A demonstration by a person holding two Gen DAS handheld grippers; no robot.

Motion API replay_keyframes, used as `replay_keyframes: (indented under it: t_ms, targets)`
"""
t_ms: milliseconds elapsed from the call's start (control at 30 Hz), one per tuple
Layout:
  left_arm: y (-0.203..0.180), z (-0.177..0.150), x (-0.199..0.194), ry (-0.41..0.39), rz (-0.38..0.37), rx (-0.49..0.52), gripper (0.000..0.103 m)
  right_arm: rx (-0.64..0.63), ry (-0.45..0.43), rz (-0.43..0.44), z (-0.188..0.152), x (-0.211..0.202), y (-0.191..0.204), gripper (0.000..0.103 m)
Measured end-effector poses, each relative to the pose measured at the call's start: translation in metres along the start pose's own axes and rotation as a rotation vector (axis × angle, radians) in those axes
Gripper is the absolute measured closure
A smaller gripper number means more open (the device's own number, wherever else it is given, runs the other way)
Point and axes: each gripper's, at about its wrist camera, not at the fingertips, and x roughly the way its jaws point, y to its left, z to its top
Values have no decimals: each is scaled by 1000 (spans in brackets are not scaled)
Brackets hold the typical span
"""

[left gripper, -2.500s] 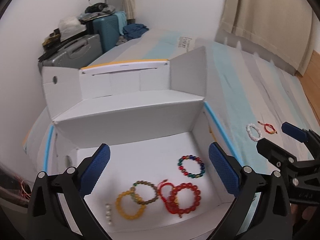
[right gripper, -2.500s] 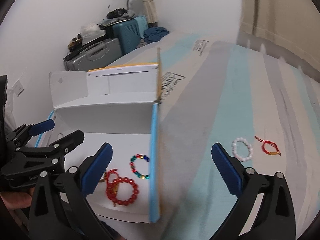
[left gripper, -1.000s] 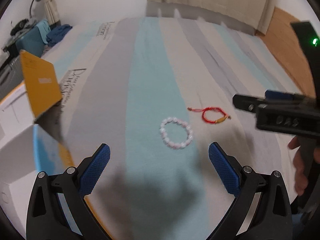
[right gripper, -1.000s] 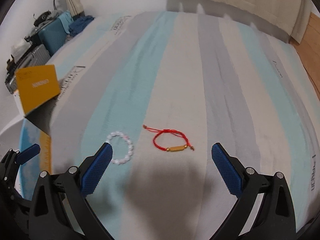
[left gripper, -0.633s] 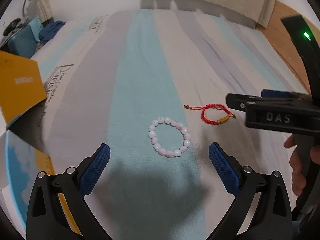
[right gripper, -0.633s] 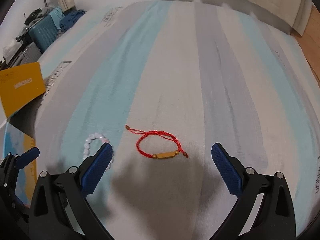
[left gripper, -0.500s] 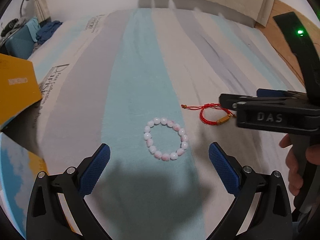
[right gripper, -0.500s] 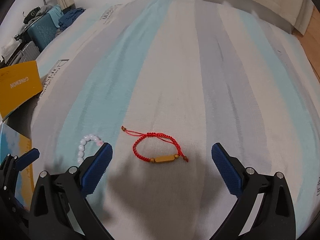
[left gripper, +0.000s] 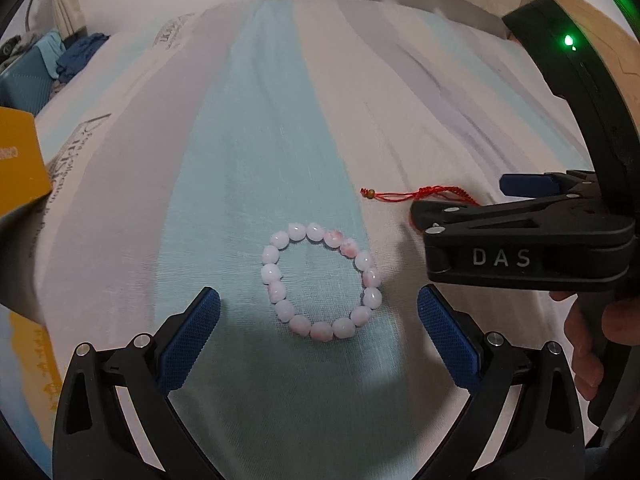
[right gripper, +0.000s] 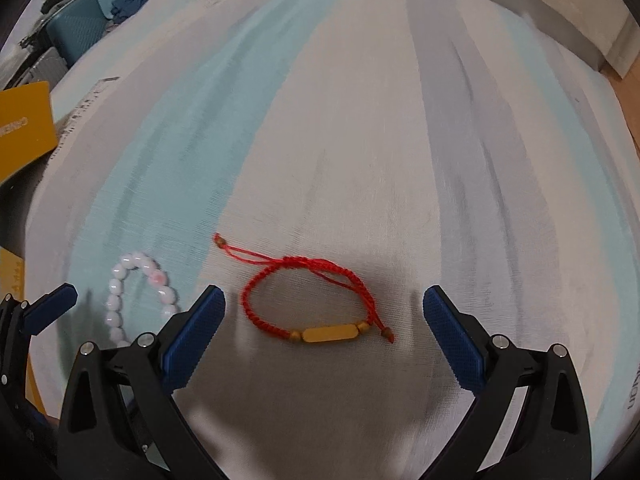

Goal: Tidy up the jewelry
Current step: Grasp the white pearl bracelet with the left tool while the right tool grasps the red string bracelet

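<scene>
Striped bedding carried both pieces: the pink-white bead bracelet (left gripper: 320,280) was framed by the wide-open, empty left tongs (left gripper: 318,338), the red cord bracelet (right gripper: 310,300) by the equally open right tongs (right gripper: 324,334). Pickup seemed imminent; lowering and closing would be required.

The letters "DAS" stand in pale capitals on the black side of the right gripper (left gripper: 520,200), at about 3 o'clock in the left wrist view. The striped bed sheet (left gripper: 260,128) carries dark printed words near 9 o'clock, too blurred to read. The yellow box flap (right gripper: 24,128) shows white capital letters at its left edge, cut off and unreadable.
</scene>
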Motion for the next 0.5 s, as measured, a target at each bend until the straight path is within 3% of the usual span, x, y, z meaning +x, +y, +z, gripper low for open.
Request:
replay_keyframes:
  t_ms: [333,500]
  targets:
    - [5,-4,20,48,-2,-12,20,16,32,16,-2,19,0,9]
    - [7,-7,19,40,-3,-23,36,6,20,8,-2,21,4,21]
